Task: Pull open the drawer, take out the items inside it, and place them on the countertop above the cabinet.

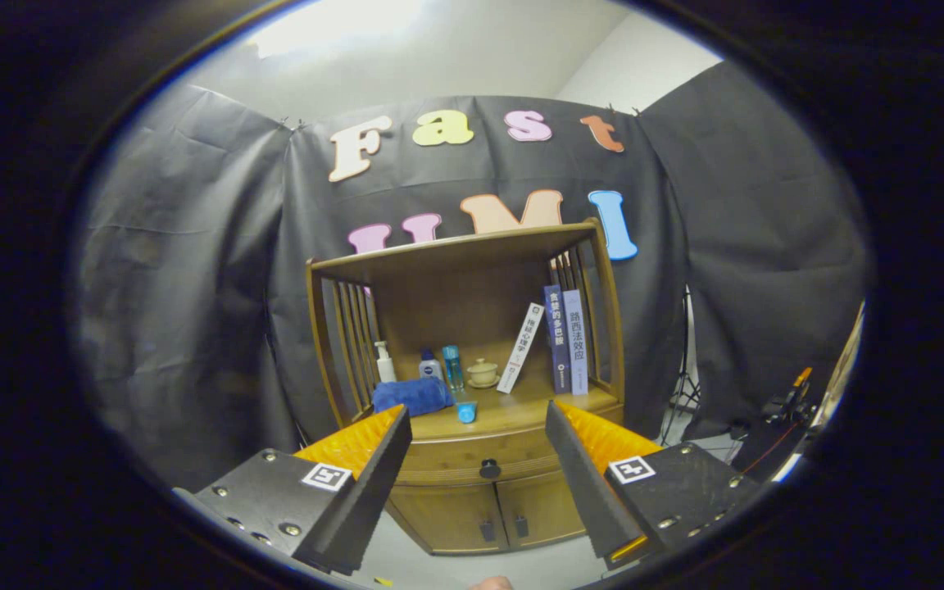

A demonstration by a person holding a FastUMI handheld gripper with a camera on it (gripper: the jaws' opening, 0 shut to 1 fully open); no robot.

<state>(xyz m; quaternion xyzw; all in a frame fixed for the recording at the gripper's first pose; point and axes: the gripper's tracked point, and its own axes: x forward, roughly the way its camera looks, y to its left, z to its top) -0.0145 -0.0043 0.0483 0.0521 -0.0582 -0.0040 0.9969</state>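
A wooden cabinet (472, 328) stands against the black cloth wall, some way beyond my fingers. Its drawer (480, 459) sits shut below the countertop (513, 410), with a dark round knob (489, 469) at its middle. My gripper (478, 447) is open and holds nothing; the knob shows in the gap between the two orange-and-black fingers (374, 459), far ahead of them. On the countertop lie a folded blue cloth (410, 397), a small blue tube (466, 410), a pump bottle (384, 363), two small bottles (442, 366) and a lidded cup (483, 373).
Three books (558, 340) lean at the right of the countertop under the shelf top. Two small doors (488, 512) with dark handles sit below the drawer. A tripod and dark gear (775, 406) stand on the floor to the cabinet's right.
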